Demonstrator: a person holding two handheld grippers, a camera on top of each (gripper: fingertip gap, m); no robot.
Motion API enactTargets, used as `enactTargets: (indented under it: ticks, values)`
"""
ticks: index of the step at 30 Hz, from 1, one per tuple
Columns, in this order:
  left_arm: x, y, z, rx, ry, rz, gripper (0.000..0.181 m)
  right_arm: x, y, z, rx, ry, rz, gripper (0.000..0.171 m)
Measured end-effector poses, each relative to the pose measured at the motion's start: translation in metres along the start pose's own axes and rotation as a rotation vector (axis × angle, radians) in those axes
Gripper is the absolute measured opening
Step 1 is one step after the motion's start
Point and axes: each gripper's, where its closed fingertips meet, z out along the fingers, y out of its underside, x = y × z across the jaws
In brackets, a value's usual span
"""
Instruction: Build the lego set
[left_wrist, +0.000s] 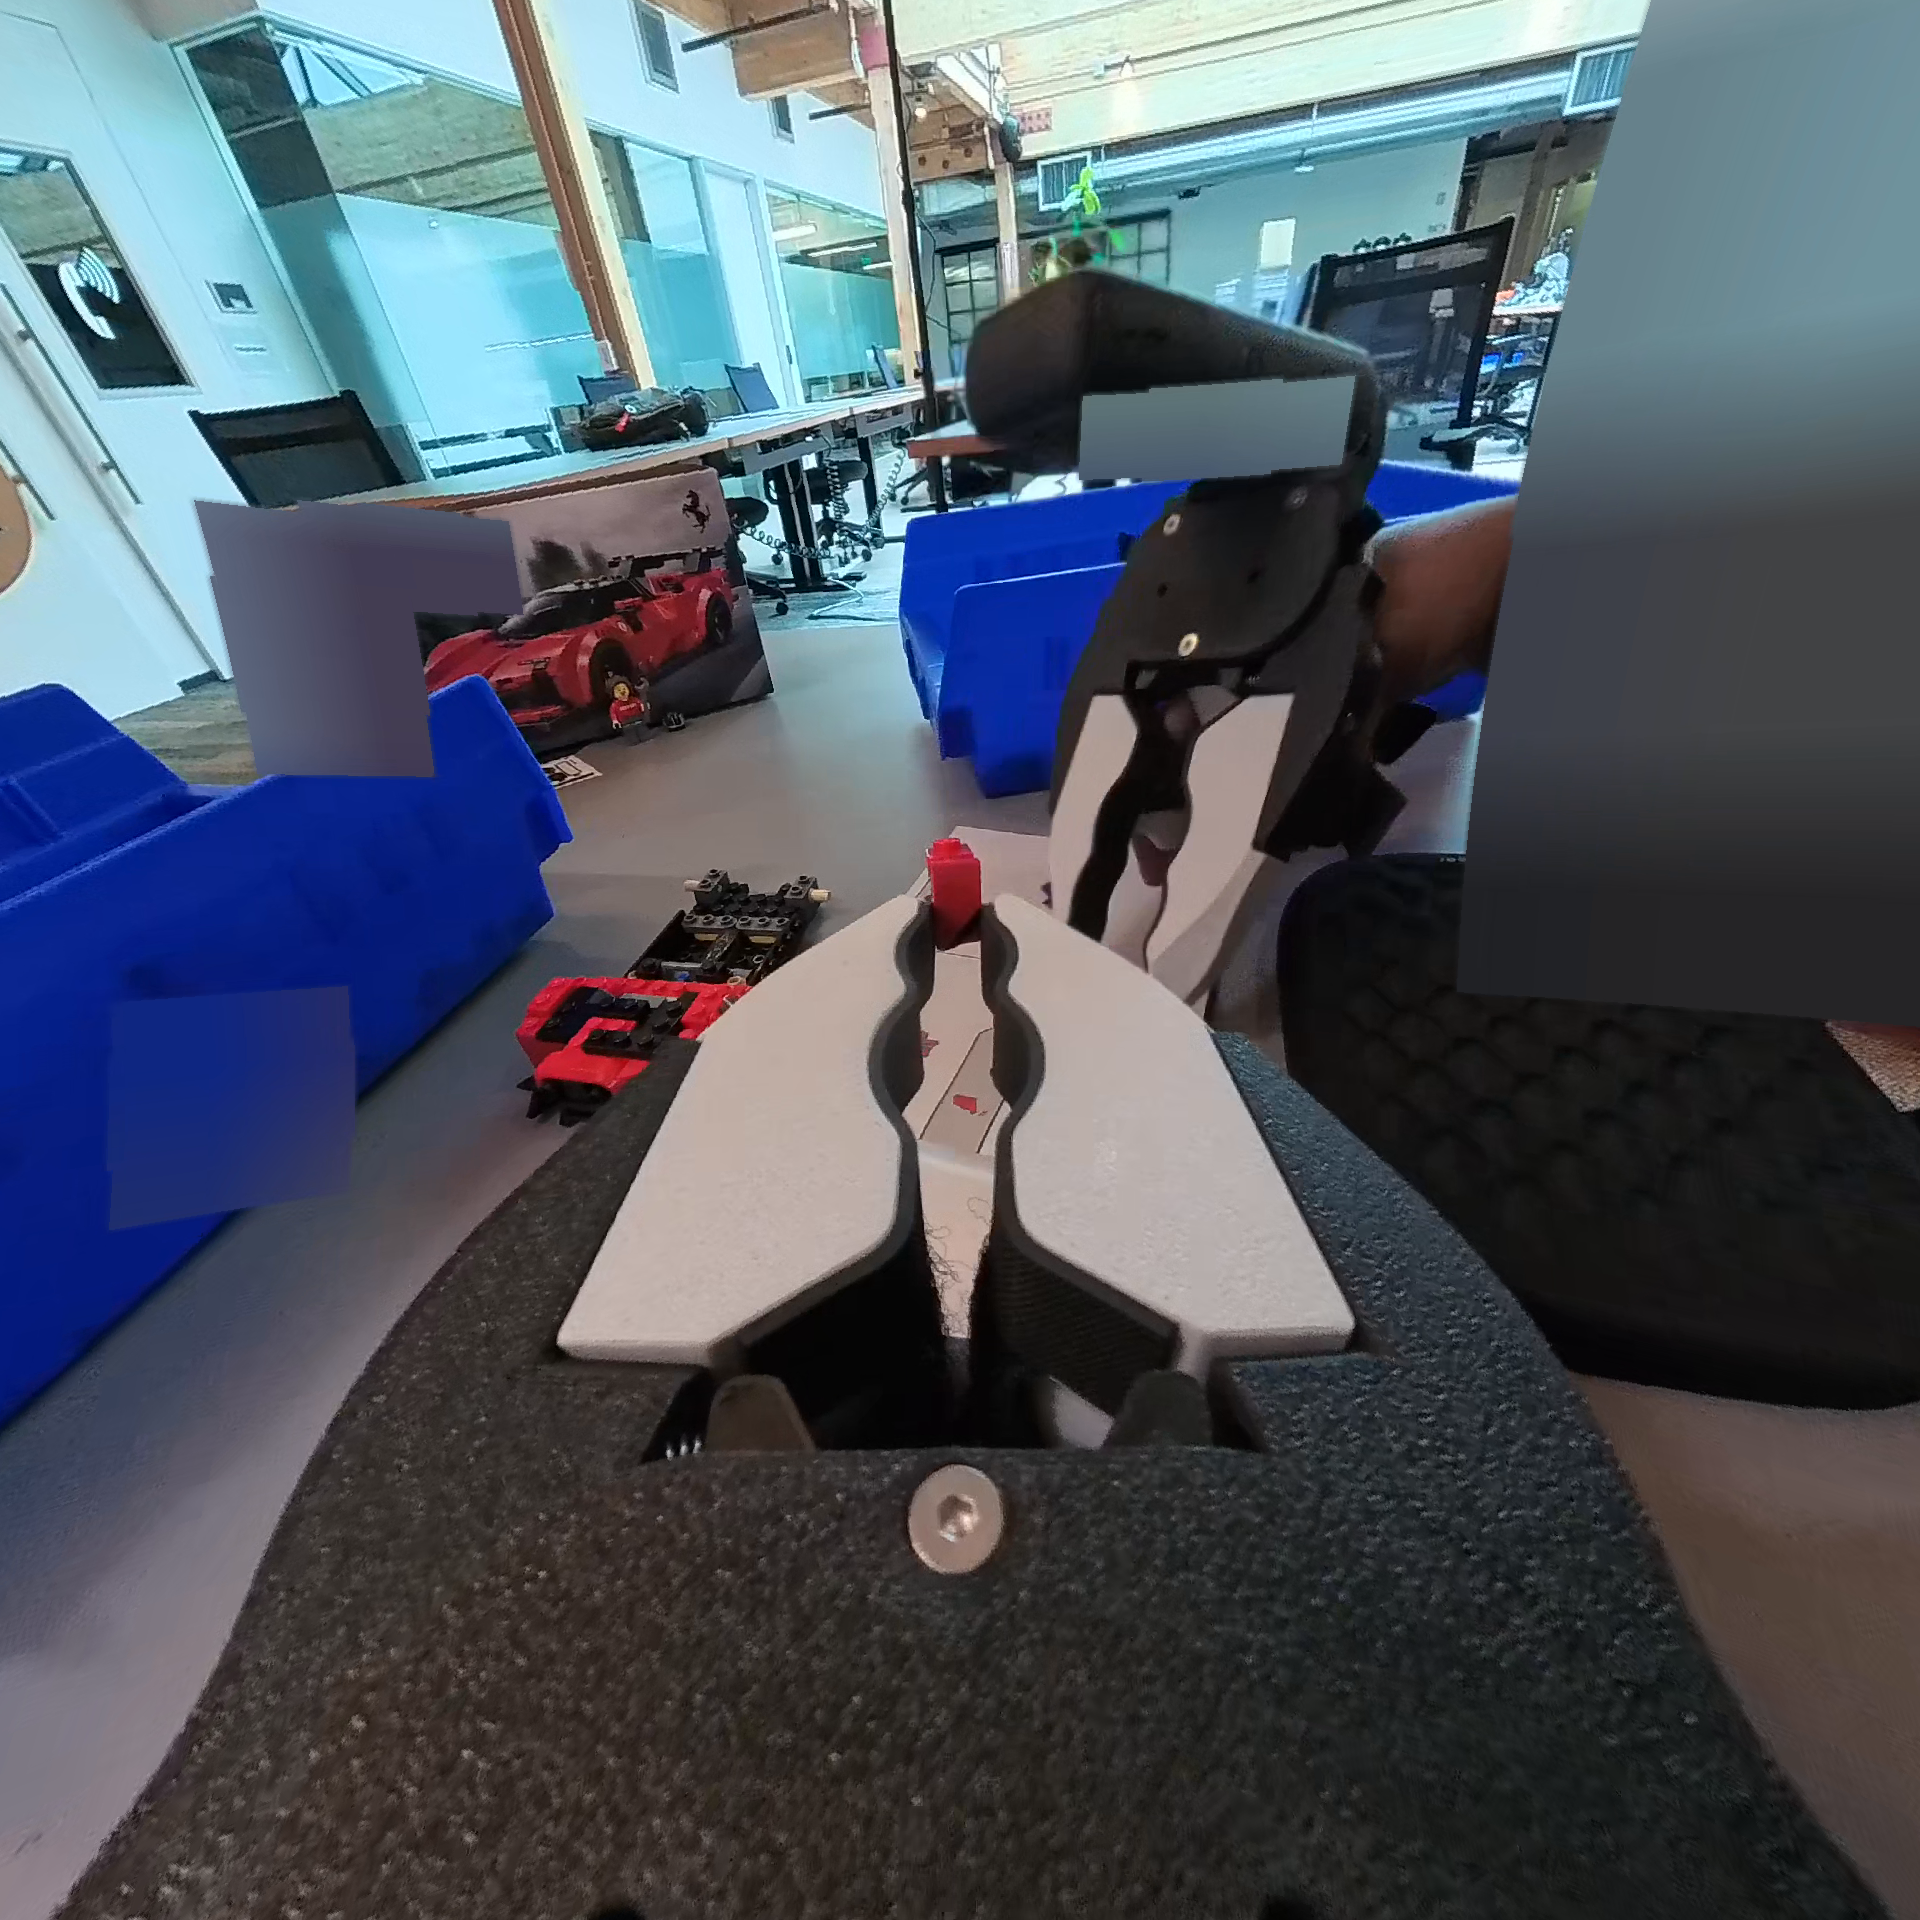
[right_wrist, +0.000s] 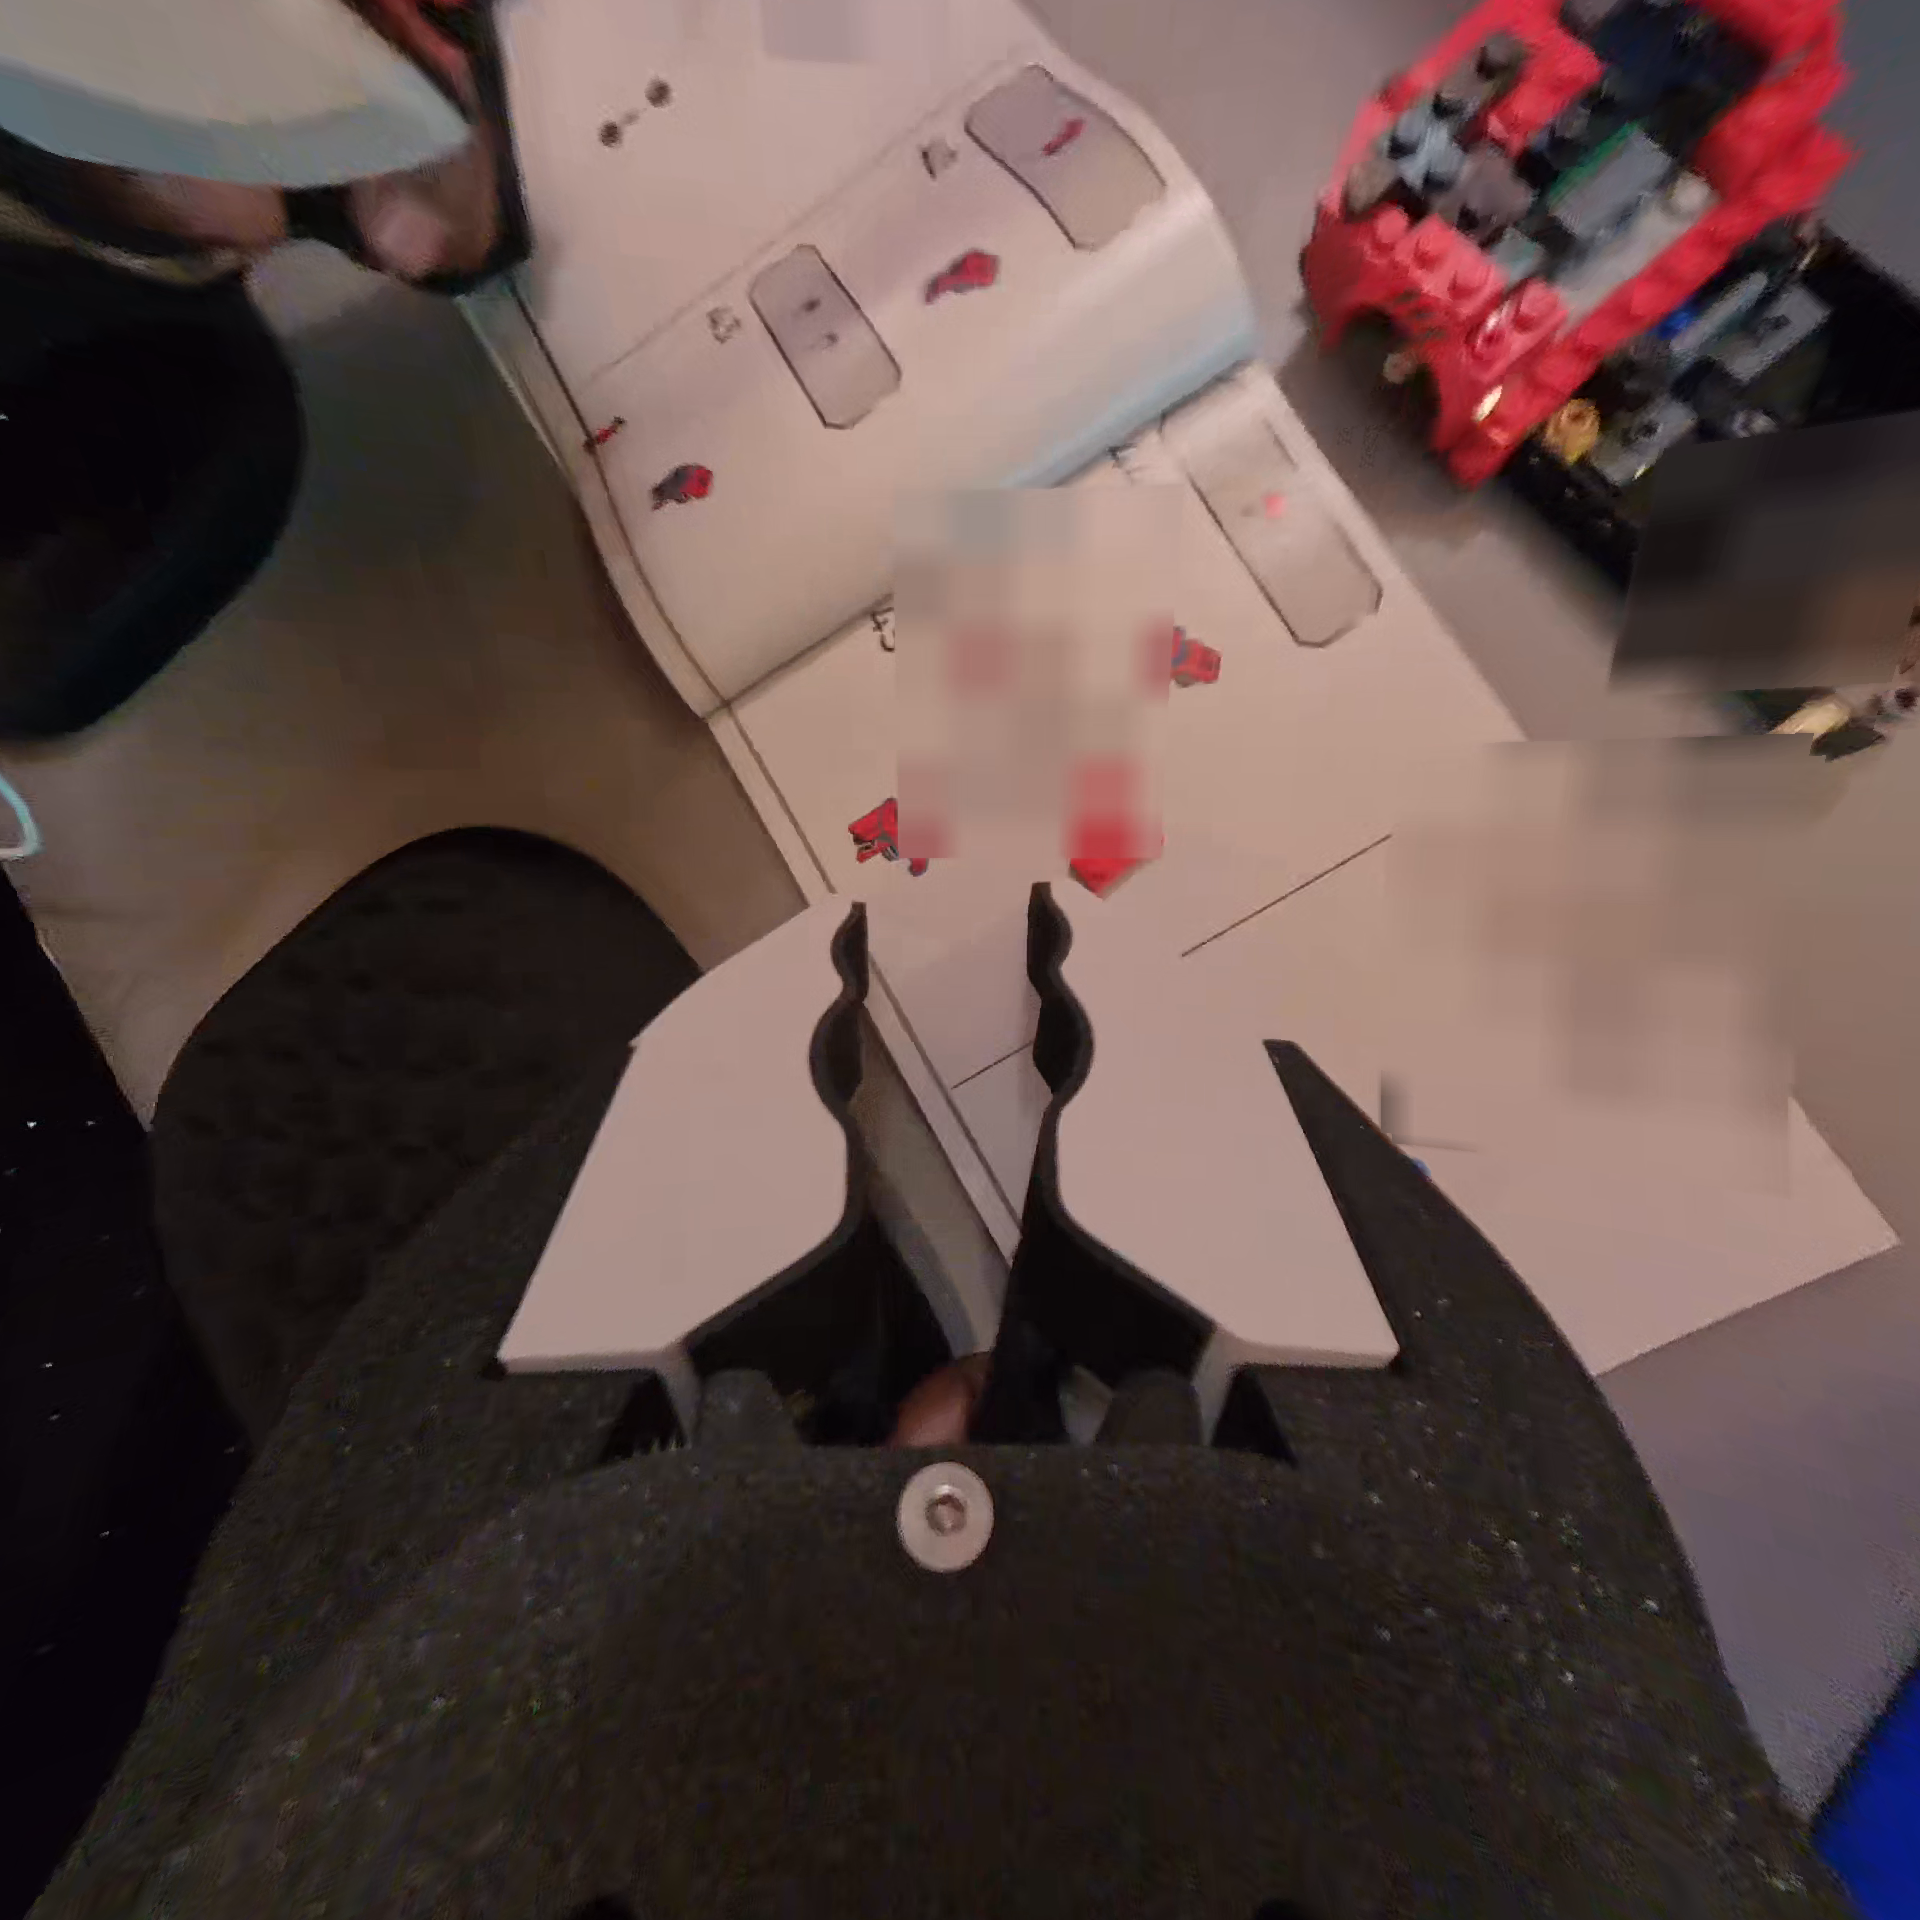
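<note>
My left gripper (left_wrist: 954, 906) is shut on a small red brick (left_wrist: 952, 881), held upright at its fingertips above the open instruction booklet (left_wrist: 961, 1103). My right gripper (right_wrist: 945, 920) is open and empty, pointing down at the booklet (right_wrist: 790, 540). It also shows in the left wrist view (left_wrist: 1132, 914), just right of the brick. The partly built car lies on the table: a red body section (left_wrist: 613, 1023) and a black chassis (left_wrist: 743, 925). It appears blurred at top right in the right wrist view (right_wrist: 1579, 229). A finger of the left gripper (right_wrist: 239, 104) shows at top left there.
Blue bins stand at the left (left_wrist: 260, 914) and at the back right (left_wrist: 997, 644). The set's box (left_wrist: 623, 623) stands upright behind the car. A black textured pad (left_wrist: 1610, 1164) lies at the right. A person's arm (left_wrist: 1439, 592) holds the right gripper. Spacing between my two grippers at the tips: around 11 cm.
</note>
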Motion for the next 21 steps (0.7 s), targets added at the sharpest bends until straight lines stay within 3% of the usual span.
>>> enactTargets:
  ticks: [3, 7, 13, 16, 21]
  values:
    - [0.000, 0.000, 0.000, -0.002, -0.001, 0.006, 0.007, 0.022, -0.007, -0.006, 0.053, 0.080, 0.004, 0.030]
    - [-0.001, 0.000, 0.000, -0.004, -0.010, 0.011, 0.007, 0.031, -0.002, 0.003, 0.034, 0.047, 0.061, 0.028]
    - [0.000, 0.001, 0.000, -0.004, -0.003, 0.009, 0.007, -0.024, -0.012, 0.005, 0.043, -0.137, -0.070, 0.021]
    - [0.001, 0.000, 0.000, -0.004, 0.003, 0.009, 0.007, 0.005, -0.011, 0.002, 0.039, -0.026, -0.128, 0.022]
    - [0.000, 0.000, 0.000, -0.004, 0.001, 0.008, 0.007, 0.017, -0.001, 0.008, 0.026, -0.079, -0.089, 0.028]
